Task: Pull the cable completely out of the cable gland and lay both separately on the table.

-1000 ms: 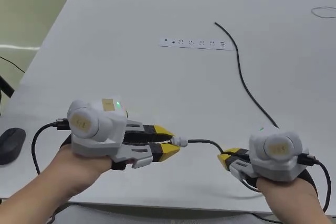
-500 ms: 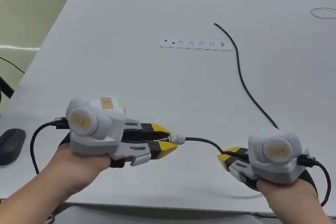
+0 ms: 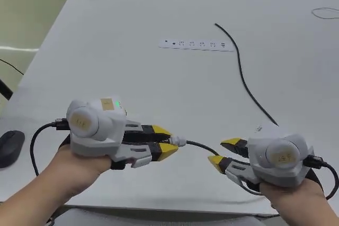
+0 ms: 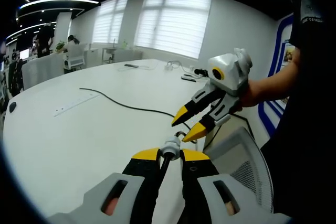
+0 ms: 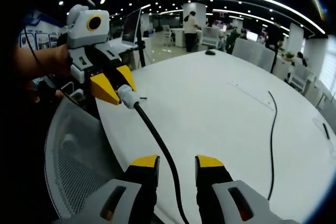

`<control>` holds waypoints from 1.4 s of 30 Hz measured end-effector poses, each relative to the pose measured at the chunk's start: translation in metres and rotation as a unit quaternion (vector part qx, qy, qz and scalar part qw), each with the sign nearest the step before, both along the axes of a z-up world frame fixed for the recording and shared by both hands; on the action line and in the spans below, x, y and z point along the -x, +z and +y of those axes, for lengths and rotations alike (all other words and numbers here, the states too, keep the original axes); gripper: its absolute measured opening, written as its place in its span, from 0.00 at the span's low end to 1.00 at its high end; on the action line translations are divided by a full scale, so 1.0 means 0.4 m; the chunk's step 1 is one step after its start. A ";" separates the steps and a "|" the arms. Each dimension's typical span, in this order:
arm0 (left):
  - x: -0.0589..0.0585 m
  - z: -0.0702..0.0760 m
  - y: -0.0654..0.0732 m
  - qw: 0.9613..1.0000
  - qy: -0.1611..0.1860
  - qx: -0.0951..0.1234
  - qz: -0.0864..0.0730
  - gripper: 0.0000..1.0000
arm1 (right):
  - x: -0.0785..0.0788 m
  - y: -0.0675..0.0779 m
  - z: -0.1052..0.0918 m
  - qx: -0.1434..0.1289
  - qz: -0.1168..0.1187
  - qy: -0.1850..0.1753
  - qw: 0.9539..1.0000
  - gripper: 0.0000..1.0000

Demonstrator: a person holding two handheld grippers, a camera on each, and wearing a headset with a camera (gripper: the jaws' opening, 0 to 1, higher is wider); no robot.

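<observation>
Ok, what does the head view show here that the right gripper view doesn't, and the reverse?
Head view: the right gripper's grey body, the hand holding it, and a dark mouse at the near left. Right gripper view: a mesh chair back below the table edge, and people in the office beyond. Both: the left gripper shut on the cable gland, with the black cable running from it between the right gripper's open jaws.

Bright even light, sharp, fisheye-warped edges
</observation>
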State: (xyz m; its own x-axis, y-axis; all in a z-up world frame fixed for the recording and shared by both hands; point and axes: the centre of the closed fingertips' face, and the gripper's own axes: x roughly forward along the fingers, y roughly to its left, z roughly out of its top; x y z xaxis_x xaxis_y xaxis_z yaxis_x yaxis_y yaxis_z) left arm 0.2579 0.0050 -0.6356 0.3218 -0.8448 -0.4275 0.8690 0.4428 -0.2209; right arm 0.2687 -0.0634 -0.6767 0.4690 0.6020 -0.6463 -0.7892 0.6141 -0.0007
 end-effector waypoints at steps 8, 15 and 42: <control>0.007 -0.003 0.001 1.000 -0.001 0.001 0.002 0.15 | 0.010 0.052 0.071 0.013 -0.042 0.059 0.997 0.23; 0.014 -0.007 -0.002 1.000 -0.003 0.001 0.001 0.15 | 0.022 0.061 0.115 0.024 -0.060 0.095 0.993 0.17; 0.013 -0.015 0.002 1.000 -0.009 0.001 -0.002 0.15 | 0.023 0.060 0.121 0.036 -0.075 0.109 0.991 0.00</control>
State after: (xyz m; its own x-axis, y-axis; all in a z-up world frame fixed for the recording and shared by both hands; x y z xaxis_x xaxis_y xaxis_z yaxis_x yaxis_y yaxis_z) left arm 0.2527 -0.0011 -0.6346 0.3093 -0.8511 -0.4242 0.8775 0.4274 -0.2175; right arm 0.2596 -0.0150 -0.6526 0.4278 0.6543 -0.6236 -0.8904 0.4238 -0.1662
